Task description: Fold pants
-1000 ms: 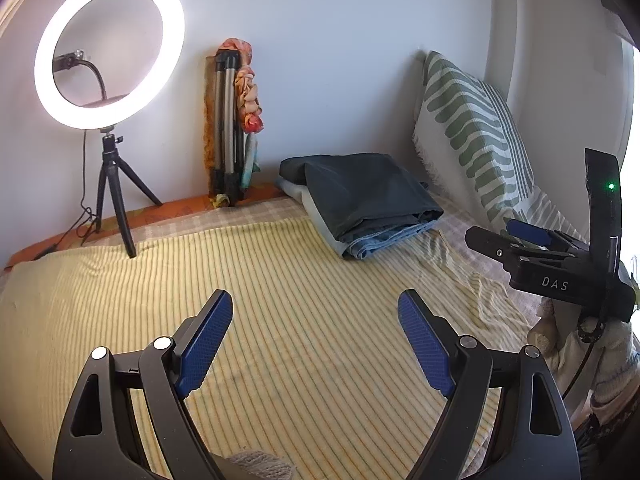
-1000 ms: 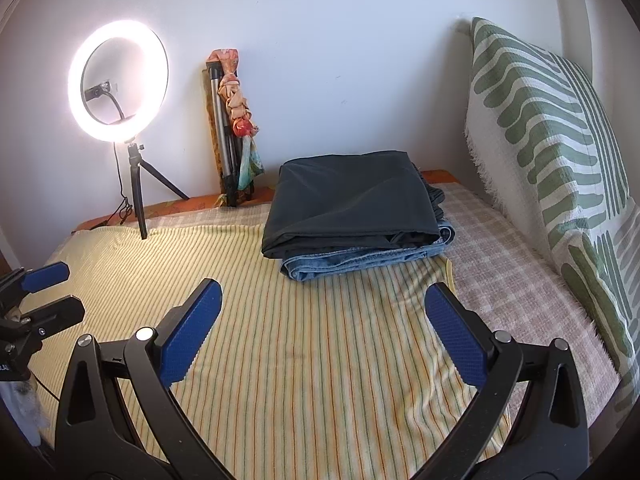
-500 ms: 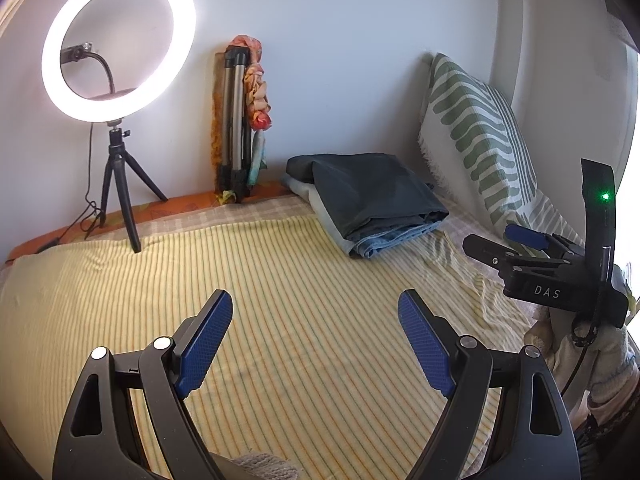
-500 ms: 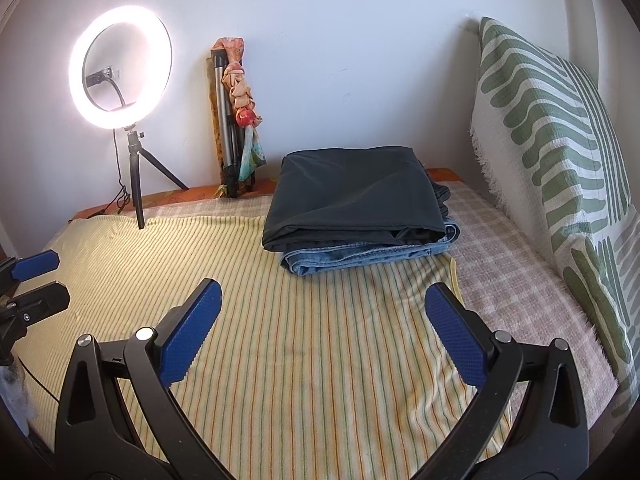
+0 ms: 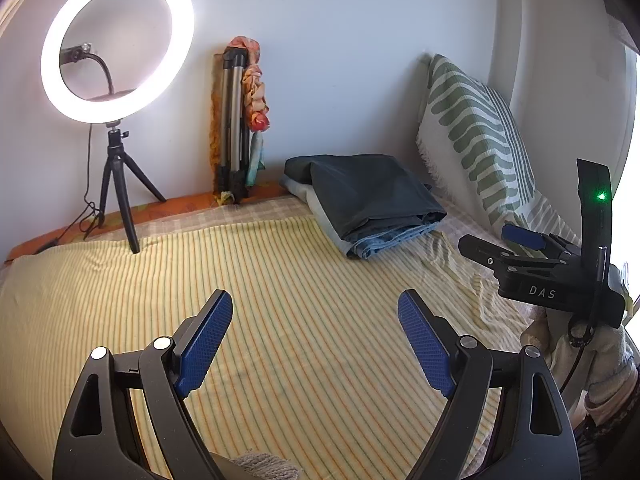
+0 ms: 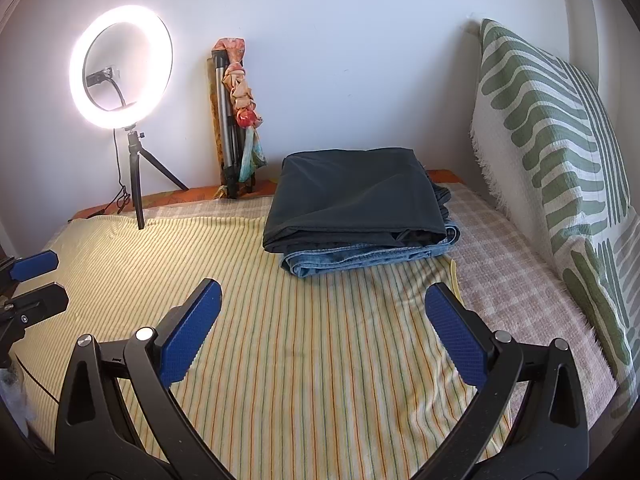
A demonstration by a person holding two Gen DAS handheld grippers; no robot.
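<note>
2 tongs: left [image 5: 315, 338], right [image 6: 323, 332], each w/ 2 blue pads. 2 folded pants in 1 stack, far on the bed: dark pair [image 6: 356, 200] on top, jeans [image 6: 372, 254] under. 1 ring light [image 6: 121, 65] far left on 1 small tripod [image 6: 138, 178]. 1 folded tripod [image 6: 226, 120] against the wall, w/ 1 cloth strip [image 6: 242, 92] tied on. 1 green-patterned pillow [image 6: 552, 128] right. 1 striped yellow sheet [image 6: 300, 360].
</note>
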